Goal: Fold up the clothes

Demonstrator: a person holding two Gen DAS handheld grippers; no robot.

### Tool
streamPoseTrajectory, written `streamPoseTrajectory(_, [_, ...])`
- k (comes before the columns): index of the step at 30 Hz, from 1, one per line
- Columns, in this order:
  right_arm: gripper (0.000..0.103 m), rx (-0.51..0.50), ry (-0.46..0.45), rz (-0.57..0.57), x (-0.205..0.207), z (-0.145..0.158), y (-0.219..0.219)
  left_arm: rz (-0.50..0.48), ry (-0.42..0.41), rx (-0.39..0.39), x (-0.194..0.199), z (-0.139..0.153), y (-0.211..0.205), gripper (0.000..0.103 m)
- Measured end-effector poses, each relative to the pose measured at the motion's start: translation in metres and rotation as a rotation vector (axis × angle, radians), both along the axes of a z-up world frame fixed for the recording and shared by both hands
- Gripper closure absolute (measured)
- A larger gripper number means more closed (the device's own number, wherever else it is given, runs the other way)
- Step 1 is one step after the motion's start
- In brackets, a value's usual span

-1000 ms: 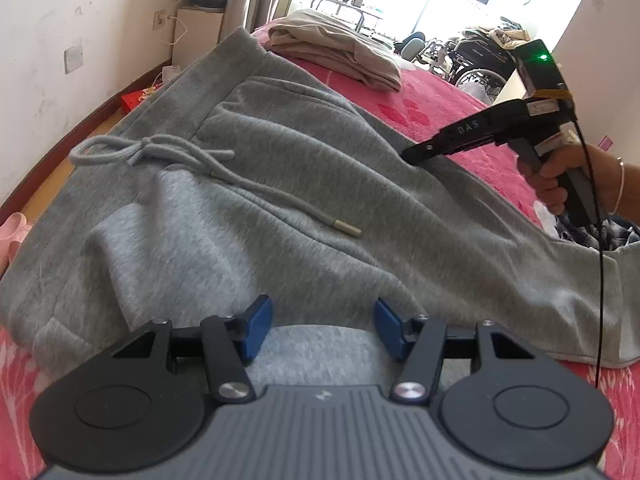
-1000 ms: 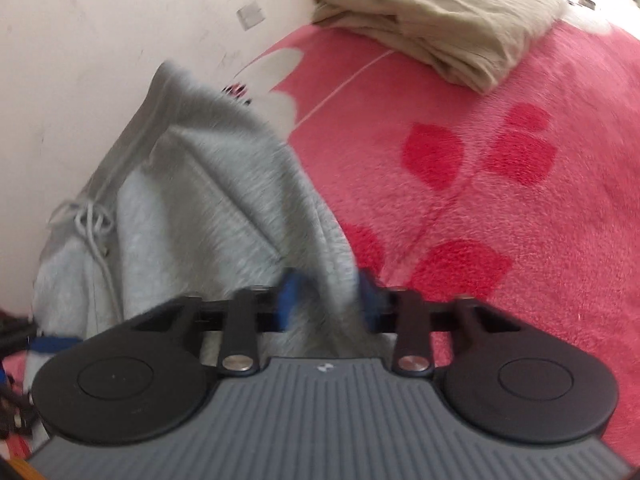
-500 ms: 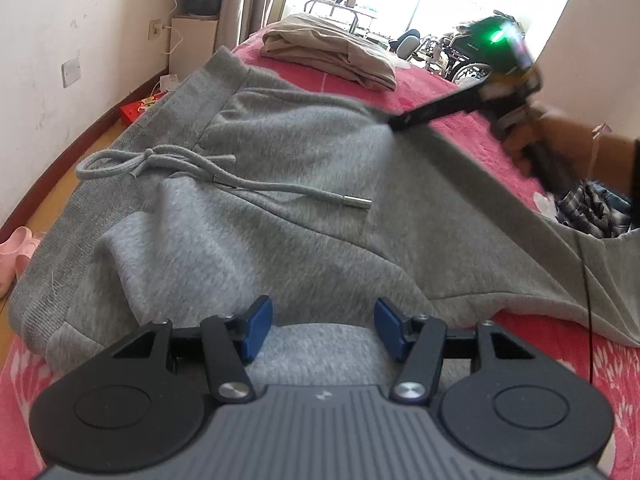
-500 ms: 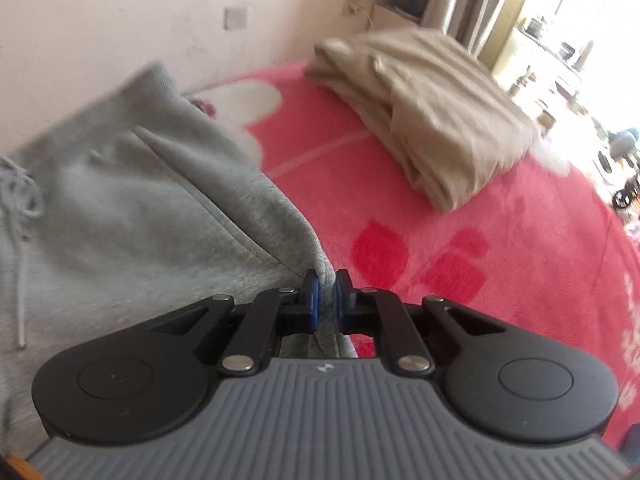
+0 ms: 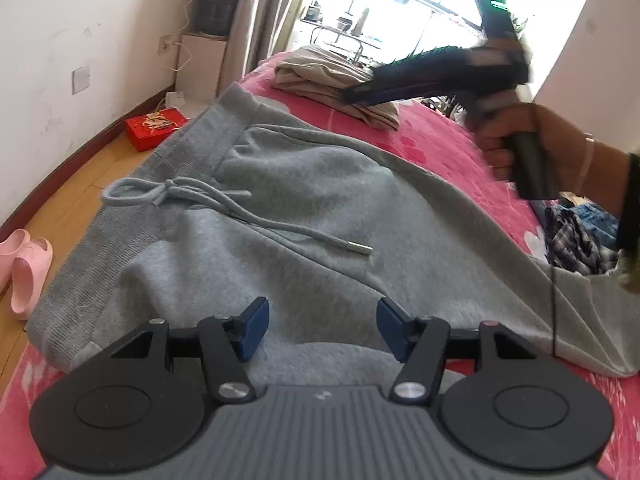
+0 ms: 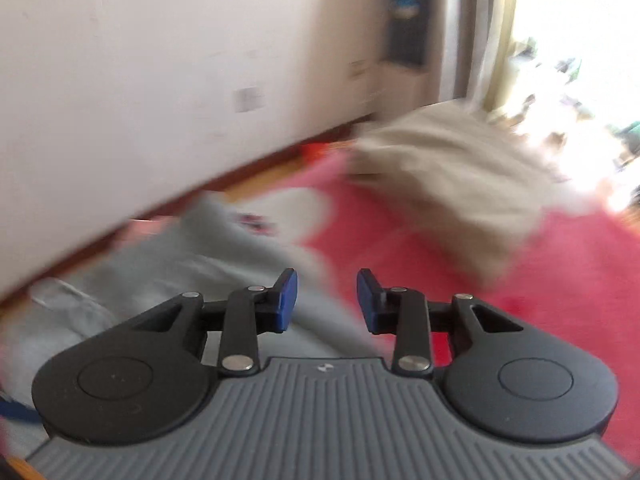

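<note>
We see grey sweatpants (image 5: pixel 304 216) spread flat on the red bed (image 5: pixel 452 152), waistband toward the wall, the drawstring (image 5: pixel 240 208) trailing across the front. Our left gripper (image 5: pixel 322 330) hovers over the near edge of the fabric, fingers spread and empty. Our right gripper (image 6: pixel 327 300) is raised above the bed with its fingers apart too, gripping nothing; that view is blurred, so its height is probably well clear of the cloth. A folded beige garment (image 5: pixel 340 84) lies farther up the bed.

Bare red bedspread (image 5: pixel 452 152) lay between the grey sweatpants (image 5: pixel 320 216) and the folded beige clothes (image 5: pixel 340 84) at the bed's far edge.
</note>
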State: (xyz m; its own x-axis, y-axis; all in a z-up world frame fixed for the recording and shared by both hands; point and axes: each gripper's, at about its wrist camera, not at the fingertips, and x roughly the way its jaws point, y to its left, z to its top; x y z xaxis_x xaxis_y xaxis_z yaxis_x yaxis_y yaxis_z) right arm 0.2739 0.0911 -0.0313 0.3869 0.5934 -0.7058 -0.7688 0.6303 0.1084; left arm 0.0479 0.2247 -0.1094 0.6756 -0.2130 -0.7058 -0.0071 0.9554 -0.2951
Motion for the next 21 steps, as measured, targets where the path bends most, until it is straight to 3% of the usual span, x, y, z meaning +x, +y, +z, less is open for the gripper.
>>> streamPoseTrajectory(2, [0.071, 0.011, 0.082, 0.072, -0.002, -0.019, 0.040, 0.001, -0.006, 0.012, -0.002, 0.006, 0.004, 0.042])
streamPoseTrajectory(4, [0.071, 0.015, 0.152, 0.058, 0.004, -0.043, 0.074, 0.009, -0.015, 0.016, -0.005, 0.010, 0.011, 0.042])
streamPoseTrajectory(6, [0.071, 0.032, 0.216, -0.021, 0.019, -0.067, 0.099, 0.023, -0.008, -0.005, -0.007, 0.011, 0.016, 0.042])
streamPoseTrajectory(9, [0.070, 0.237, 0.368, -0.218, 0.049, -0.072, 0.085, 0.029, 0.004, -0.022, -0.004, 0.009, 0.016, 0.042])
streamPoseTrajectory(11, [0.070, 0.370, 0.441, -0.316, 0.063, -0.065, 0.054, 0.018, -0.005, -0.016, -0.003, 0.011, 0.013, 0.042])
streamPoseTrajectory(14, [0.070, 0.484, 0.441, -0.396, 0.070, -0.033, -0.013, -0.002, -0.020, -0.007, 0.002, 0.011, 0.006, 0.042])
streamPoseTrajectory(17, [0.069, 0.475, 0.379, -0.428, 0.068, 0.006, -0.099, -0.021, -0.021, 0.014, 0.006, 0.011, -0.002, 0.042])
streamPoseTrajectory(21, [0.062, 0.318, 0.297, -0.478, 0.031, 0.031, -0.218, -0.049, -0.027, 0.038, 0.016, 0.016, -0.017, 0.042])
